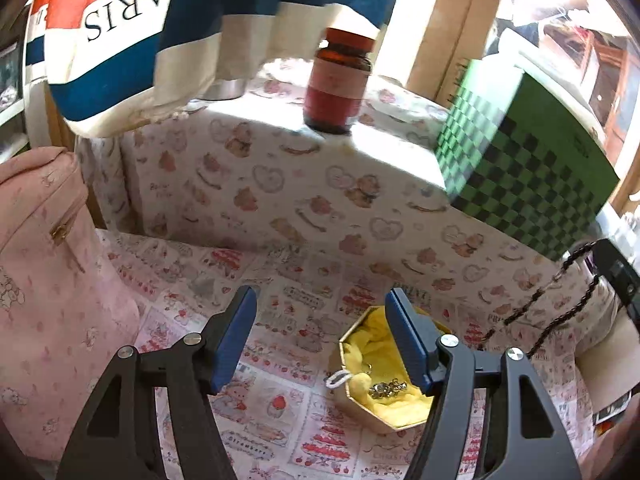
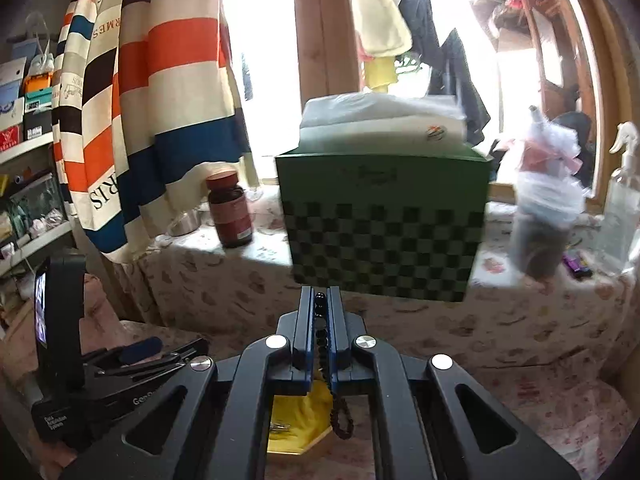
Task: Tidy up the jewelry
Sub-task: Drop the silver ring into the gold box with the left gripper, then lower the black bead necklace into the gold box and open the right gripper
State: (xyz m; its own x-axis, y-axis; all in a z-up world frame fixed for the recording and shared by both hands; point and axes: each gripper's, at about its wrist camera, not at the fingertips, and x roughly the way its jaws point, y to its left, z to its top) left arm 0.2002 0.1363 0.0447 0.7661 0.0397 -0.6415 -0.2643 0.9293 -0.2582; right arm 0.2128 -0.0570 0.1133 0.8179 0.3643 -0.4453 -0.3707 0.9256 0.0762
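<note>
A pink cloth (image 1: 280, 360) with little cakes and bears covers the low table and the step behind it, near a sunny window.

From the left wrist view, the left gripper (image 1: 320, 336) hangs with its jaws wide apart and nothing in them. Just below its right finger sits a small gold box (image 1: 360, 408) with yellow lining and some shiny jewelry (image 1: 386, 389) inside. A brown bottle (image 1: 338, 80) and a green checked box (image 1: 528, 160) stand on the step.

From the right wrist view, the right gripper (image 2: 320, 304) is squeezed tight on a dark bead string (image 2: 340, 416), which hangs over the gold box. The beads look light, floppy and a bit slippery, so pinching the strand itself, as here, seems best.
</note>
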